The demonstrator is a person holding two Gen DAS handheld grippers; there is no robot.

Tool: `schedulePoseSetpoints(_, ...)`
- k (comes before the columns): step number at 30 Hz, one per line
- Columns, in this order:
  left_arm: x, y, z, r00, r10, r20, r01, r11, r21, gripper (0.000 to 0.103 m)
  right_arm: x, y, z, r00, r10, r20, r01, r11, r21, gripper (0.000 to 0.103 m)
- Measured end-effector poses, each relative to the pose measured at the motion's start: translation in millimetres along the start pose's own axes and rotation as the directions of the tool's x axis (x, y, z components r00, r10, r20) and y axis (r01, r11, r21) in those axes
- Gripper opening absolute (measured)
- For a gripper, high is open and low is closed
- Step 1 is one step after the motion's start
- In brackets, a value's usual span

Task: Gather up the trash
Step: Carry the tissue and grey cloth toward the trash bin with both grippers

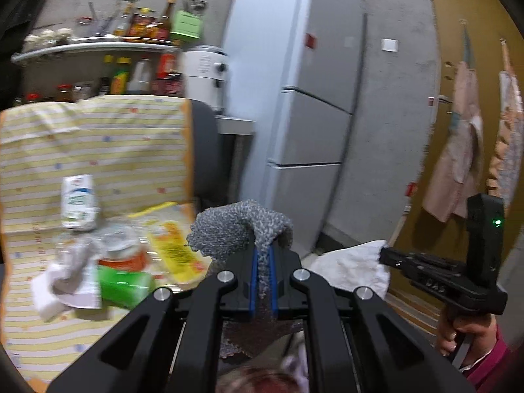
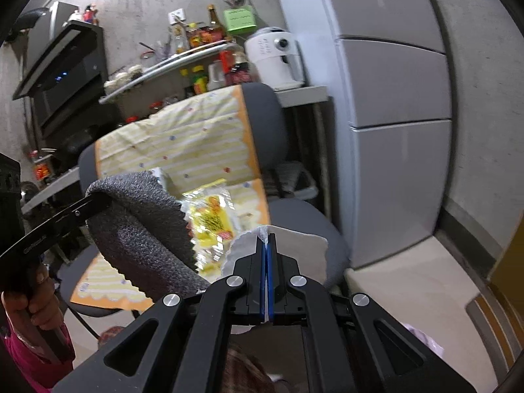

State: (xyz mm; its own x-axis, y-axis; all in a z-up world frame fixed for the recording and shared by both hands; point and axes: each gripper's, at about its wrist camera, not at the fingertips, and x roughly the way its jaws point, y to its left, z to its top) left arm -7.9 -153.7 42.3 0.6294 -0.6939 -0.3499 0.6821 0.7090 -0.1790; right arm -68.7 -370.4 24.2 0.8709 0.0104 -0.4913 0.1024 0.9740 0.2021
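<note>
My left gripper (image 1: 263, 252) is shut on a grey knitted cloth scrap (image 1: 239, 229), which folds over the blue pads; the same grey cloth (image 2: 144, 226) hangs at the left of the right wrist view. My right gripper (image 2: 267, 242) is shut on a white crumpled paper napkin (image 2: 294, 245), also seen as white paper (image 1: 350, 268) beside the other tool. Trash lies on a chair covered with a yellow striped cloth (image 1: 98, 144): a white packet (image 1: 79, 201), a yellow wrapper (image 1: 173, 249), a green packet (image 1: 124, 283) and white tissue (image 1: 55, 294).
A grey office chair (image 2: 304, 226) carries the trash. A tall white fridge (image 1: 304, 104) stands to the right. Behind are a shelf of bottles (image 1: 144, 26), a white appliance (image 1: 204, 75) and a black oven (image 2: 62, 75). Cloths (image 1: 458, 150) hang on a brown door. A person's hand (image 1: 458, 330) holds the right tool.
</note>
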Motion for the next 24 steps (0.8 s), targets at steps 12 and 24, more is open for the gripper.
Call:
schedulePoseSetpoints(12, 69, -83, -58, 0.943, -0.314, -0.109, 0.318, 0.948, 0.018, 0.004, -37, -69, -44, 0.979, -0.201, -0.026, 0.203, 0.975, 0.088, 0.002)
schedulePoseSetpoints(24, 143, -108, -120, 0.929, -0.249, -0.272, 0.278, 0.958, 0.069, 0.004, -4, -115, -112, 0.926, -0.364, -0.102, 0.368, 0.93, 0.017, 0.004)
